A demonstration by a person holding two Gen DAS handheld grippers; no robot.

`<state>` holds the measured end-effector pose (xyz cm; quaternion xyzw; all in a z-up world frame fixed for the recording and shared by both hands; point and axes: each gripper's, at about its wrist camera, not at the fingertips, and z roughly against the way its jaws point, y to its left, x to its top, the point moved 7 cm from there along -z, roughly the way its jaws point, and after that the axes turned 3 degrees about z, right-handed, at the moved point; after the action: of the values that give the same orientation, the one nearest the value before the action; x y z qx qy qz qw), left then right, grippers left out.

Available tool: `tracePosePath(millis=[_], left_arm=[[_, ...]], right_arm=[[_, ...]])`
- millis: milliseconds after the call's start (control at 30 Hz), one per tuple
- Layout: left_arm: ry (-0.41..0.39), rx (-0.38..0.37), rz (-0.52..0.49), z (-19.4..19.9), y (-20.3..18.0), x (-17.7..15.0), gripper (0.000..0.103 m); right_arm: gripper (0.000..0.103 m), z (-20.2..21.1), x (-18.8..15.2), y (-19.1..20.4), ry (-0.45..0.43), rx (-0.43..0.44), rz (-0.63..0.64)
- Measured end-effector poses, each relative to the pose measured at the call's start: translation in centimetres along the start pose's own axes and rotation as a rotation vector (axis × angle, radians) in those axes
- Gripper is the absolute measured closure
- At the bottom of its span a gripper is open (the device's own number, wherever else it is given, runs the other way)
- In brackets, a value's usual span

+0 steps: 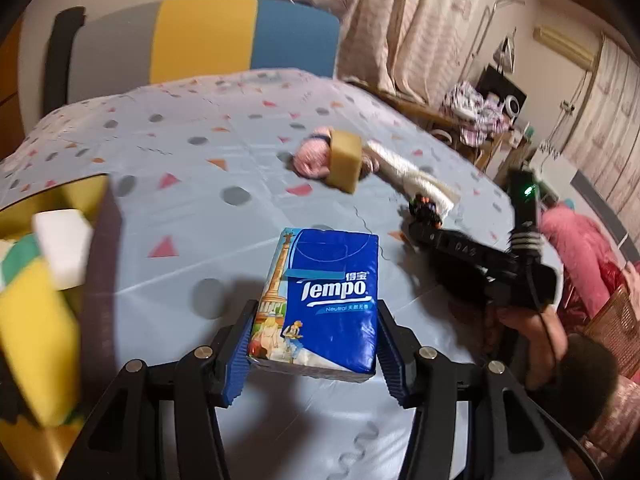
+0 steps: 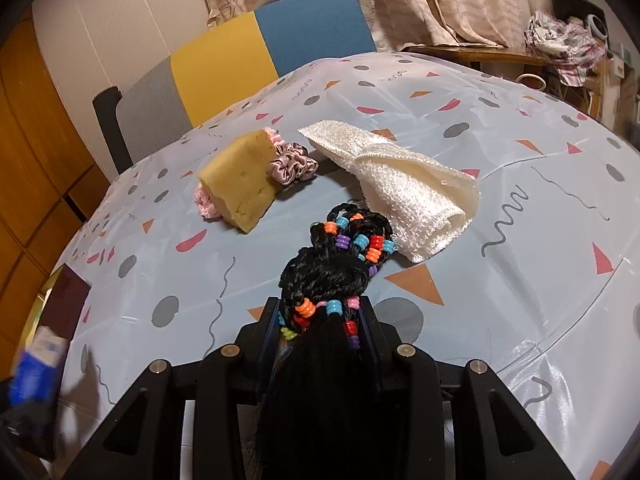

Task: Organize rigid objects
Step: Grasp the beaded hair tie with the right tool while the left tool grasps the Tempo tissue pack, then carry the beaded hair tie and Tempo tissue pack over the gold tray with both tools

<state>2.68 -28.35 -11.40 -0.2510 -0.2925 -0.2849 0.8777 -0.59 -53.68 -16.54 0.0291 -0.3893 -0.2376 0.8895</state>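
tissue pack (image 1: 320,304) clamped in left tongs (image 1: 316,356) above counter (image 1: 200,152), best carried level toward yellow bin (image 1: 24,216) at left and lowered gently before release; right tongs (image 2: 324,344) pinched on beaded braid (image 2: 340,264).

Behind the patterned blue tablecloth (image 2: 500,216) stands a grey, yellow and blue upholstered chair (image 2: 256,48); beige curtains (image 2: 400,0) hang beyond it.

Left hand-held gripper (image 1: 314,354) clamps Tempo tissue pack (image 1: 324,300).
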Motion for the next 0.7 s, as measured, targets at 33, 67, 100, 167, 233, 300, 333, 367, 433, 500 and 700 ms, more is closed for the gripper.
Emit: tracePosePath(millis=[33,67,100,167,233,300,333,367,433,500,700], left_arm=[[-0.015,-0.001,0.011,0.8,0.5,0.0,0.048],[-0.026,0.003,0.020,1.5,1.0,0.0,0.048],[-0.036,0.010,0.034,2.3,1.7,-0.1,0.048],[-0.056,0.028,0.076,3.8,3.4,-0.3,0.048],[-0.081,0.048,0.118,5.5,5.2,-0.6,0.048],[-0.116,0.074,0.154,7.3,6.9,-0.8,0.048],[-0.133,0.087,0.169,8.0,7.7,-0.8,0.048],[-0.151,0.102,0.182,8.8,8.5,-0.9,0.048],[-0.187,0.149,0.214,10.8,10.5,-1.3,0.048],[-0.201,0.201,0.242,12.3,12.7,-1.9,0.048],[-0.147,0.369,0.353,14.0,19.3,-4.2,0.048]], right_arm=[[0.067,0.0,0.0,0.0,0.001,-0.004,0.004],[0.067,0.0,0.0,0.1,0.002,-0.007,0.006],[0.067,0.0,0.0,0.1,0.002,-0.010,0.008],[0.067,0.0,0.0,0.2,0.003,-0.017,0.014],[0.067,0.0,0.0,0.2,0.004,-0.026,0.022],[0.067,0.0,0.0,0.3,0.006,-0.036,0.030],[0.067,0.0,0.0,0.4,0.007,-0.040,0.034],[0.067,0.0,-0.1,0.4,0.008,-0.043,0.037],[0.066,-0.1,-0.1,0.5,0.012,-0.055,0.047],[0.066,-0.1,-0.1,0.6,0.016,-0.064,0.055],[0.066,0.4,0.1,0.9,0.014,-0.087,0.062]])
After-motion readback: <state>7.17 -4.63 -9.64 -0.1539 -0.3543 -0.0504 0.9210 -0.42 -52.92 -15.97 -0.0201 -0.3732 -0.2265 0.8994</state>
